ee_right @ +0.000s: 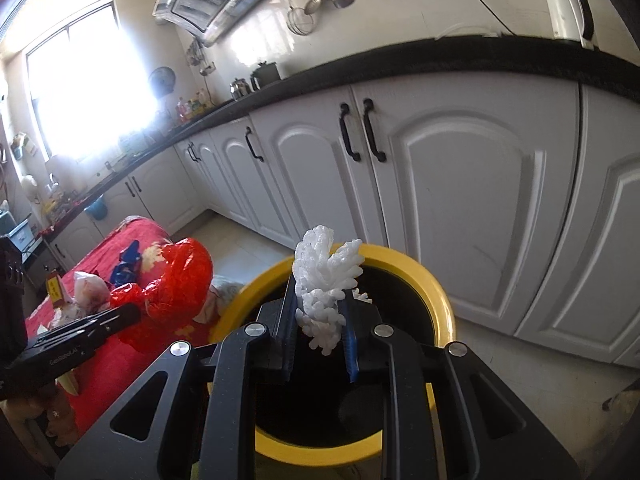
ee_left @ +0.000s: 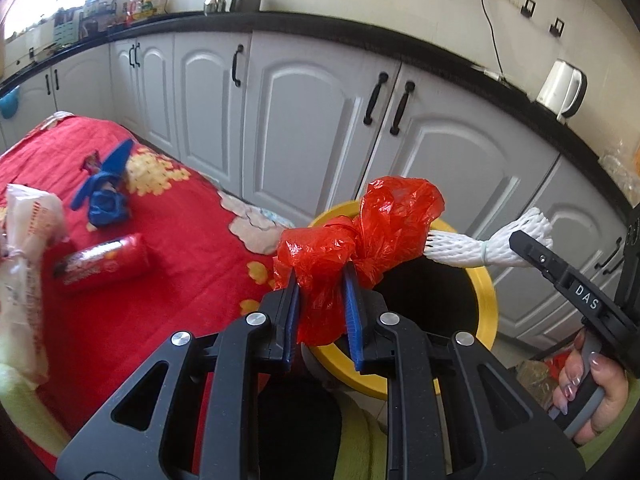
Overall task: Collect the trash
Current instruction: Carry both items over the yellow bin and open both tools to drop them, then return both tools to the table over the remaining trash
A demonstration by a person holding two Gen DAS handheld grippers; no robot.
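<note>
Currently my left gripper [ee_left: 322, 280] pinches a crumpled red plastic bag [ee_left: 360, 232], its blue pads [ee_left: 352, 308] pressed into the lower folds while the bulk of the bag stands forward of the fingertips, over the near-left rim of the yellow bin [ee_left: 486, 300]. My right gripper [ee_right: 318, 320] pinches a white foam net sleeve [ee_right: 326, 280] between its pads, the sleeve rising above the fingertips and hanging directly over the bin's dark opening; the hand [ee_left: 592, 392] on its grip shows at the left view's lower right. I judge both pieces carried to the bin but not yet dropped, so releasing them is the step in hand. Left of the bin, on the red cloth [ee_left: 168, 240], more litter remains: a blue wrapper [ee_left: 106, 196], a red snack packet [ee_left: 104, 262] and a pale plastic bag [ee_left: 28, 248], all well apart from either gripper.
</note>
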